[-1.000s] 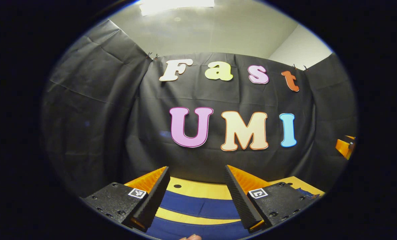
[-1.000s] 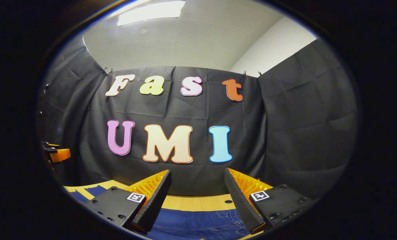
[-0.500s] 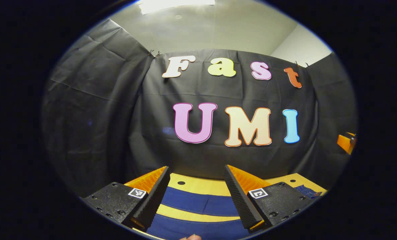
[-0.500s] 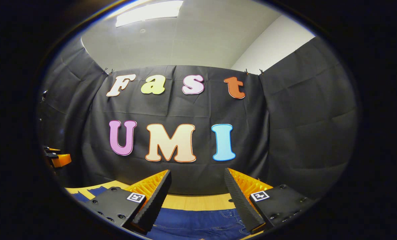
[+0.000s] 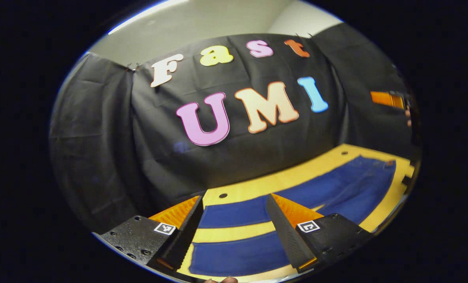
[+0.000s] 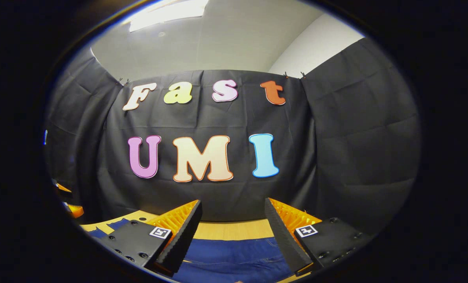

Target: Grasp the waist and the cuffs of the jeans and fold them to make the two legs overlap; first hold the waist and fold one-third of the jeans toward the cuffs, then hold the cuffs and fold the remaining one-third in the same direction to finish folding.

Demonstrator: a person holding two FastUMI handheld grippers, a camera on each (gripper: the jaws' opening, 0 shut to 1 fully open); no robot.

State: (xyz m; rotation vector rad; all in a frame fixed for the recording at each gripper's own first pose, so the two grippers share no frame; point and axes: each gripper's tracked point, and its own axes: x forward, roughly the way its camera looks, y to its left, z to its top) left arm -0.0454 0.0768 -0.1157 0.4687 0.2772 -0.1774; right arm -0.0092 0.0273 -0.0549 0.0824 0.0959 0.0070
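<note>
Left gripper view has the jeans (image 5: 336, 188) spread flat on the yellow table (image 5: 257, 184), both legs apart with a strip of bare table between them, cuffs nearest this camera and the waist off toward the far right edge. The left gripper (image 5: 234, 224) hangs over the cuff end with its fingers spread wide and nothing between them; the right gripper (image 5: 387, 98) shows as an orange shape high at the right edge, well above the waist. Right gripper view looks along the right gripper's (image 6: 234, 230) own fingers, which also stand apart and empty, with blue denim (image 6: 234, 259) low between them and stitching faintly visible there (probably the waist region, though too little shows to be sure). Denim should handle as a soft but fairly heavy cloth: it will sag and drag on the table rather than hold a shape, and it is unlikely to slip once pinched. The thick seamed edges look like the best places to bite, so the waistband edge for one gripper and the cuff hem of one leg for the other, taking a single leg's layers so it can be carried over its twin.
</note>
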